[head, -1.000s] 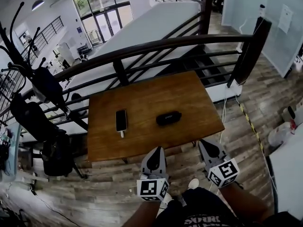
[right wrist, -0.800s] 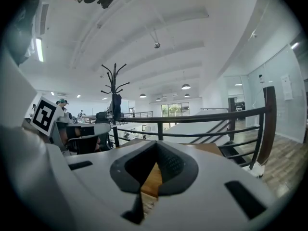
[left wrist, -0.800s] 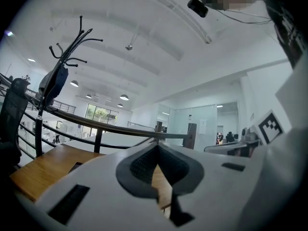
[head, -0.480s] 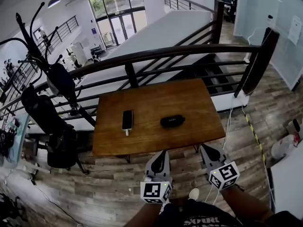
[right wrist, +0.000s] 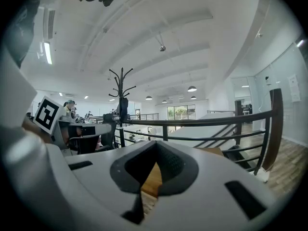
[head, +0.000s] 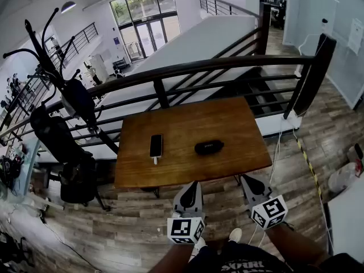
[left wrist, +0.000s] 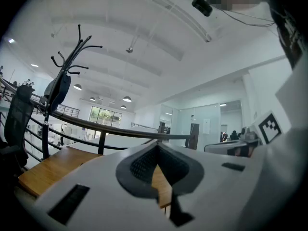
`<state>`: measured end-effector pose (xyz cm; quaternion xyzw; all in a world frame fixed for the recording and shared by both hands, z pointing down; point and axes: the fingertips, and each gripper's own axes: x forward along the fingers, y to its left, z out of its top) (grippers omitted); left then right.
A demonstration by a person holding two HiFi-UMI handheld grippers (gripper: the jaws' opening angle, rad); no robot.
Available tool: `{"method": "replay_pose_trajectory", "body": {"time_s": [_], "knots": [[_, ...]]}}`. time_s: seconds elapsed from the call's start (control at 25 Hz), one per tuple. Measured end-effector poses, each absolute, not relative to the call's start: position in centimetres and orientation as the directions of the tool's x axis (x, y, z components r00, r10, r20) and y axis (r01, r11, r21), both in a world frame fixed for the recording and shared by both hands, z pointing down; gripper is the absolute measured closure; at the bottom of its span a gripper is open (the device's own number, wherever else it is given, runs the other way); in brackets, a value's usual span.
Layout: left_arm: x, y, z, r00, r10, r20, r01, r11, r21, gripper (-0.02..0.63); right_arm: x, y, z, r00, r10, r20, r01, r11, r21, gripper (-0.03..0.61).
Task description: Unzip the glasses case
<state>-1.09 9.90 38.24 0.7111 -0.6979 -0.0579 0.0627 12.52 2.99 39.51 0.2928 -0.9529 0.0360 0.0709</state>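
Glasses case (head: 209,147), black, lettering too small to read, near phone (head: 156,145)

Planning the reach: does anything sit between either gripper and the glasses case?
Nothing visible does. The glasses case lies on the bare table beyond the left gripper and right gripper. The phone lies apart to its left, off both paths.

glasses case (head: 209,147) on table (head: 233,121), phone (head: 156,145) to its left

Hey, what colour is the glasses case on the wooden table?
Black. The glasses case shows best in the head view.
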Motion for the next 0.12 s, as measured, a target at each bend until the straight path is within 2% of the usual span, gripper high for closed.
{"method": "replay_pose_trajectory", "body": {"time_s": [0.12], "knots": [[-0.91,9.95,38.32,0.024,-1.0,0.008,-0.986,-0.022,0.163,0.61,12.67,3.12,39.56,-0.818,-0.552,0.159,-0.563,0.826,-0.025,0.58]]}}
